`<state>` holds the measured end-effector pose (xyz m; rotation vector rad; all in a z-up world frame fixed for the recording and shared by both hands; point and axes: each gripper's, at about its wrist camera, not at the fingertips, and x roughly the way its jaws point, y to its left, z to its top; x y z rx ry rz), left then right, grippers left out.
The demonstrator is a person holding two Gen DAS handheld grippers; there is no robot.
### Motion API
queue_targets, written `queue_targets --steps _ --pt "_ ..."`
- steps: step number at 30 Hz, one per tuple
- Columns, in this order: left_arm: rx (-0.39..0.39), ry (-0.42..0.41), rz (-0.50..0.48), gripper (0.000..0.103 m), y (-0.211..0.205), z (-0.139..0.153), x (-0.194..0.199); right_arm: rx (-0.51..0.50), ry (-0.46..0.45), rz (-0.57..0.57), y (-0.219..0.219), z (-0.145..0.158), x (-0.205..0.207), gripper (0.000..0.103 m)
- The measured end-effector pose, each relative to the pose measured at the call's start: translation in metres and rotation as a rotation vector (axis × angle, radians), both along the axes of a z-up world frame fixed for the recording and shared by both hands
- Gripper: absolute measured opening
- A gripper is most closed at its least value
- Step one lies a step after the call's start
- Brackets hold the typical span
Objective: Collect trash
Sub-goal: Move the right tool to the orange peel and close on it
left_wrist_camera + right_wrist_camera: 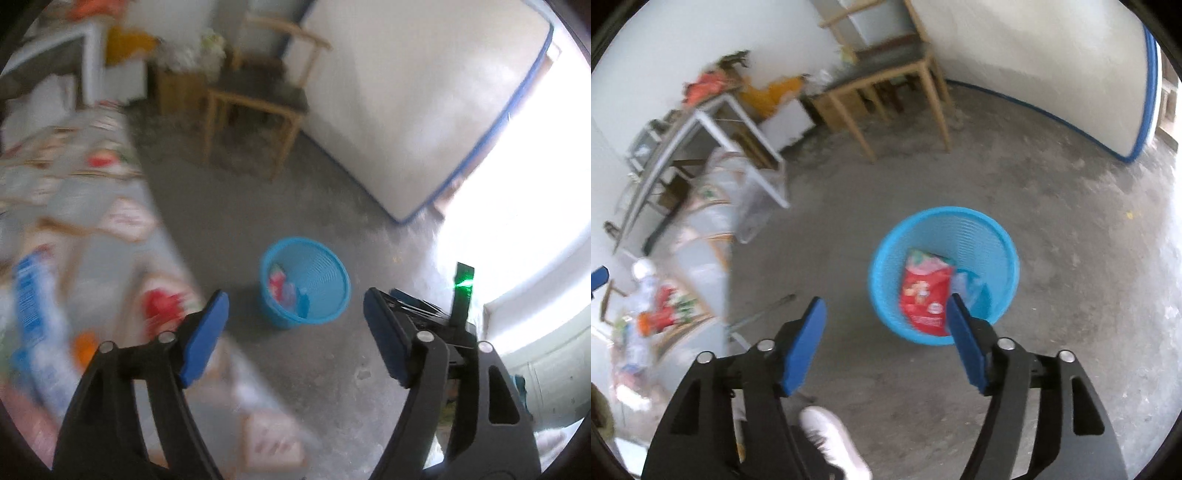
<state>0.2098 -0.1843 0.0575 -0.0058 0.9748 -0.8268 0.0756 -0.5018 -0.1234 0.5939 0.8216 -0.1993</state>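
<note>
A round blue plastic basket stands on the concrete floor. Inside it lie a red snack bag and a pale blue wrapper. My left gripper hangs open over the floor with nothing between its blue pads; the basket shows in the gap, farther off. My right gripper is open too and empty, with its right fingertip in front of the basket's near rim. At the left, a table with a patterned cloth carries blurred packets, among them a blue and white one.
A wooden chair stands behind the basket, beside a white mattress with blue edging leaning on the wall. A metal rack with clutter is at the left. A white shoe shows below my right gripper. Bright doorway at the right.
</note>
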Motion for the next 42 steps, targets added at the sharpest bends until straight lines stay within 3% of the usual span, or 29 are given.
queue_targets --steps 3,8,14,21,30,37,42 --pt "0.001 -0.073 0.115 0.075 0.076 0.018 -0.029 0.011 -0.048 0.092 0.037 0.028 -0.001 0.073" --pt "0.034 -0.119 0.304 0.075 0.181 0.026 -0.073 0.01 -0.105 0.262 0.101 0.066 0.019 0.074" --pt "0.089 -0.189 0.437 0.078 0.25 0.01 -0.113 -0.015 -0.156 0.475 0.188 0.095 0.06 0.075" --pt "0.108 -0.187 0.514 0.078 0.278 -0.033 -0.126 -0.005 -0.112 0.601 0.27 0.09 0.111 0.075" --pt "0.094 -0.214 0.518 0.078 0.297 -0.055 -0.123 -0.034 -0.022 0.629 0.313 0.07 0.164 0.059" --pt "-0.01 -0.191 0.537 0.078 0.322 -0.062 -0.11 -0.049 0.037 0.627 0.323 0.055 0.175 0.05" --pt "-0.147 -0.096 0.554 0.076 0.343 -0.072 -0.096 -0.071 0.045 0.615 0.328 0.052 0.177 0.042"
